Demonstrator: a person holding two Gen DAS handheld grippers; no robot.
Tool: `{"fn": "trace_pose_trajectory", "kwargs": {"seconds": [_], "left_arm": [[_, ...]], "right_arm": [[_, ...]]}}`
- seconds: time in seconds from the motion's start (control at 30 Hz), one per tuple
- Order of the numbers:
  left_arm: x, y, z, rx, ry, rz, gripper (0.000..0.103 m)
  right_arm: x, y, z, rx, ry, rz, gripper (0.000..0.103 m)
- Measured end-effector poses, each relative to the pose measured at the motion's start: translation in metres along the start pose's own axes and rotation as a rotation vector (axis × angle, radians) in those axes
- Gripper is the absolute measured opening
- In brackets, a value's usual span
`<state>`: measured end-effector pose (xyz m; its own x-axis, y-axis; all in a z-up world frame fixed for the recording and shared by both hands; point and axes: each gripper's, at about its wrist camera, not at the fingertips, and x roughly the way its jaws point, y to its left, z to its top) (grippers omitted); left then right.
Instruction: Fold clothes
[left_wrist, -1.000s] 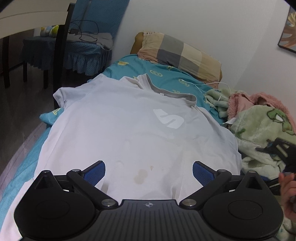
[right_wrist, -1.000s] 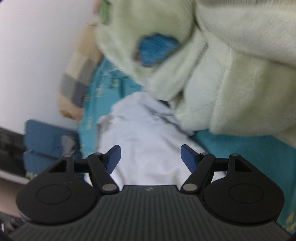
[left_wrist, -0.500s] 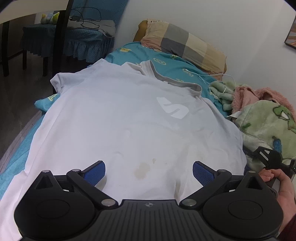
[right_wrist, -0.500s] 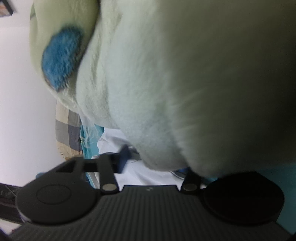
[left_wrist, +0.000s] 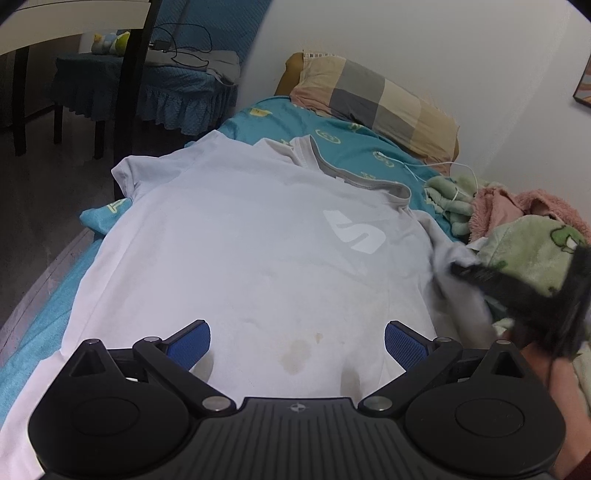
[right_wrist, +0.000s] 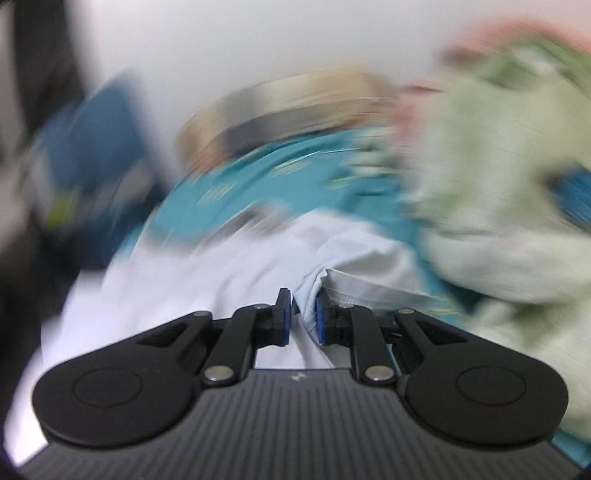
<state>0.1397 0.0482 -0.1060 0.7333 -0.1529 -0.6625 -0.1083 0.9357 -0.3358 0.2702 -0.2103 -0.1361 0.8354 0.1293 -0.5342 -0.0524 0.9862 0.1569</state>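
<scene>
A white T-shirt (left_wrist: 258, 251) with a grey collar and a white S logo lies flat on the teal bed sheet (left_wrist: 354, 151). My left gripper (left_wrist: 297, 341) is open and empty, hovering above the shirt's lower part near some brown stains. My right gripper (right_wrist: 303, 317) is shut on a fold of the shirt's right sleeve (right_wrist: 369, 266); it shows blurred in the left wrist view (left_wrist: 517, 291), lifting the sleeve edge at the shirt's right side.
A checked pillow (left_wrist: 373, 96) lies at the head of the bed. A green fleece blanket (left_wrist: 532, 254) and pink fabric (left_wrist: 509, 203) pile at the right. A white cable (left_wrist: 436, 166) crosses the sheet. A blue-covered table (left_wrist: 155, 88) stands at far left.
My right gripper came out from under the green blanket, swung to the shirt's right sleeve and closed on it. My left gripper moved slightly forward over the shirt and stayed open.
</scene>
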Motion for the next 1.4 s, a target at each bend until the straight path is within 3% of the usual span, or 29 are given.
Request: {"fn": "trace_pose_trajectory", "kwargs": {"seconds": [0.13,0.17,0.23,0.27,0.3,0.43,0.6,0.73,0.8,0.87,0.93,1.07,1.3,1.4], "left_arm": [[-0.001,0.002,0.003,0.014,-0.024,0.012,0.102],[-0.002,0.001,0.004,0.027,-0.031,0.021,0.102],[-0.002,0.0,0.005,0.056,-0.045,0.035,0.102],[-0.002,-0.001,0.005,0.07,-0.052,0.041,0.102],[-0.003,-0.003,0.005,0.085,-0.058,0.044,0.102],[-0.008,-0.011,0.002,0.148,-0.08,0.05,0.102],[-0.02,-0.027,-0.008,0.25,-0.111,0.04,0.101],[-0.026,-0.049,-0.025,0.407,-0.136,0.045,0.096],[-0.024,-0.063,-0.034,0.515,-0.135,0.03,0.09],[-0.021,-0.078,-0.043,0.624,-0.133,0.013,0.089],[-0.013,-0.091,-0.047,0.694,-0.126,0.018,0.089],[0.014,-0.119,-0.04,0.784,-0.113,0.011,0.082],[0.094,-0.208,-0.029,1.047,-0.11,-0.157,0.066],[0.135,-0.248,-0.036,1.177,-0.079,-0.193,0.05]], "right_arm": [[0.02,0.019,-0.025,-0.091,0.139,0.043,0.017],[0.018,0.019,-0.026,-0.105,0.14,0.043,0.018],[0.015,0.017,-0.018,-0.065,0.162,0.062,0.027],[0.016,0.015,-0.011,-0.022,0.179,0.079,0.039],[0.005,0.013,-0.007,0.031,0.173,0.094,0.045],[-0.056,-0.003,0.011,0.205,0.152,0.077,0.049],[-0.145,-0.016,-0.001,0.251,0.166,-0.004,0.049],[-0.19,-0.029,-0.013,0.3,0.125,-0.034,0.052],[-0.204,-0.036,-0.009,0.328,0.077,-0.028,0.067],[-0.213,-0.043,-0.001,0.343,0.017,-0.023,0.071],[-0.218,-0.052,0.004,0.357,-0.035,-0.034,0.077],[-0.22,-0.078,0.004,0.423,-0.075,-0.064,0.077],[-0.208,-0.119,-0.006,0.531,-0.14,-0.22,0.077],[-0.196,-0.131,-0.008,0.578,-0.13,-0.25,0.077]]}}
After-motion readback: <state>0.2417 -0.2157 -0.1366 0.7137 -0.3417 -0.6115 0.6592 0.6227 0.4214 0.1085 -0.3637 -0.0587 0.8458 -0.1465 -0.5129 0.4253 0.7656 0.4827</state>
